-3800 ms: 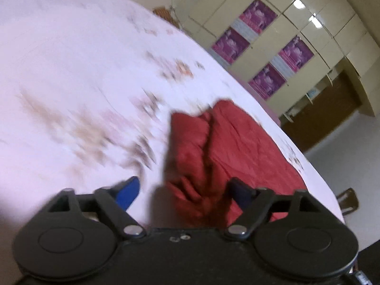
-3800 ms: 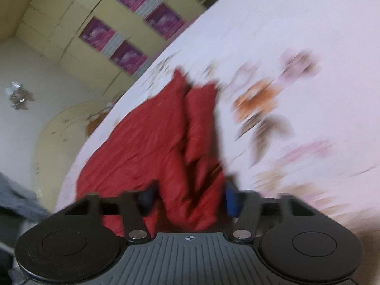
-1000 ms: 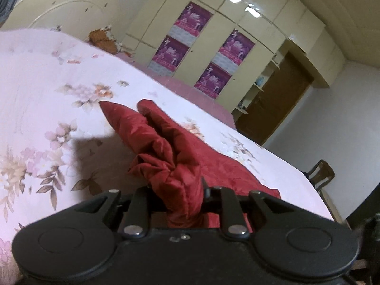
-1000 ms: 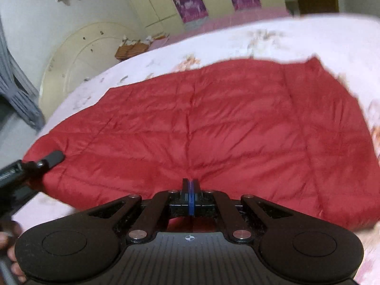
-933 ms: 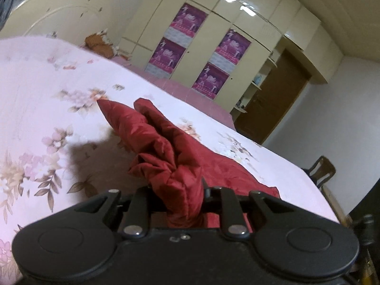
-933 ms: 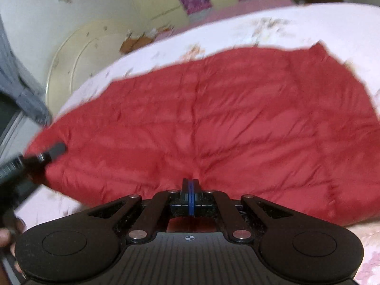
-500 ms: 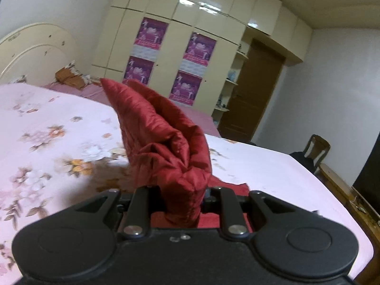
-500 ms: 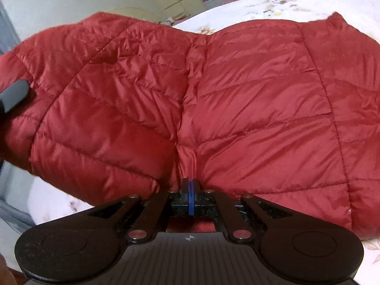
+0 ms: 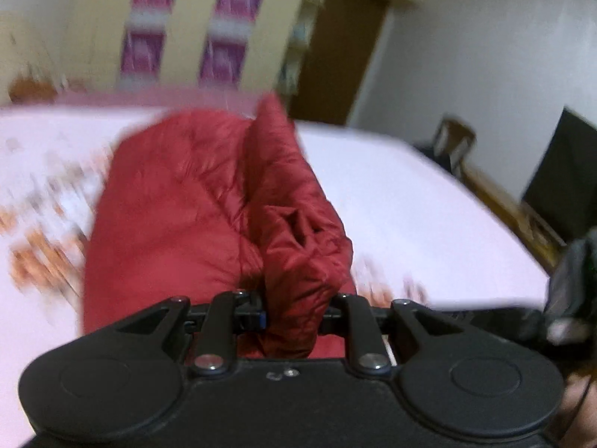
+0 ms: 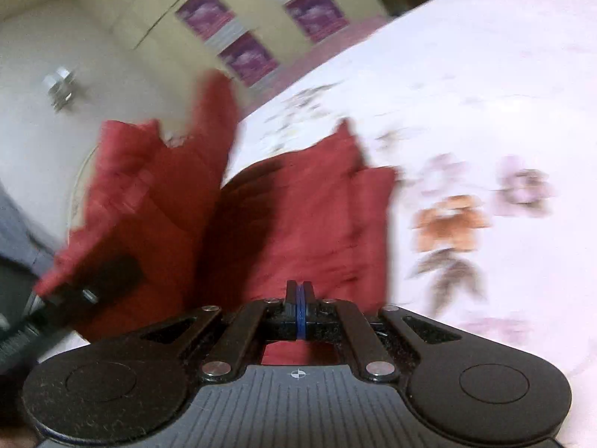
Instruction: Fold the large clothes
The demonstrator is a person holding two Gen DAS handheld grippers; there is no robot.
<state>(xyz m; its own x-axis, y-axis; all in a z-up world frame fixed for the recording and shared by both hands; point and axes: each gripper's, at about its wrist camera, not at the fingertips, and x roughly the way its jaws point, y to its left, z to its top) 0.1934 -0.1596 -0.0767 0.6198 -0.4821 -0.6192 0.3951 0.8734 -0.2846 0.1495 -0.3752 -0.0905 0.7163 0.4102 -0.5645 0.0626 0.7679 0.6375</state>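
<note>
Red quilted fabric filled the middle of both wrist views: a puffy red jacket (image 9: pixel 179 201) lay partly on the bed (image 9: pixel 403 201), whose pale pink sheet carried a printed pattern of orange and mauve flowers (image 10: pixel 451 220). The left tongs (image 9: pixel 294 313) were clamped on a thick bunch of the jacket's edge, which bulged up between the two fingers and rose as a crumpled ridge above the rest of the jacket. In the right wrist view the right tongs (image 10: pixel 299 310) were pressed together, their blue pads meeting, with the jacket (image 10: pixel 306 220) lying right in front of them; whether a thin layer of cloth was pinched between the pads could not be told. To the left of the right tongs, a lifted part of the jacket hung in the air off the bed, with the black left tongs (image 10: pixel 108 280) gripping its lower edge. Both views were smeared by motion. Beyond the bed stood a cream wardrobe (image 10: pixel 164 3) with purple posters (image 10: pixel 321 11), a brown door (image 9: pixel 335 56), and a wooden chair (image 9: pixel 453 142) near the bed's far side.
</note>
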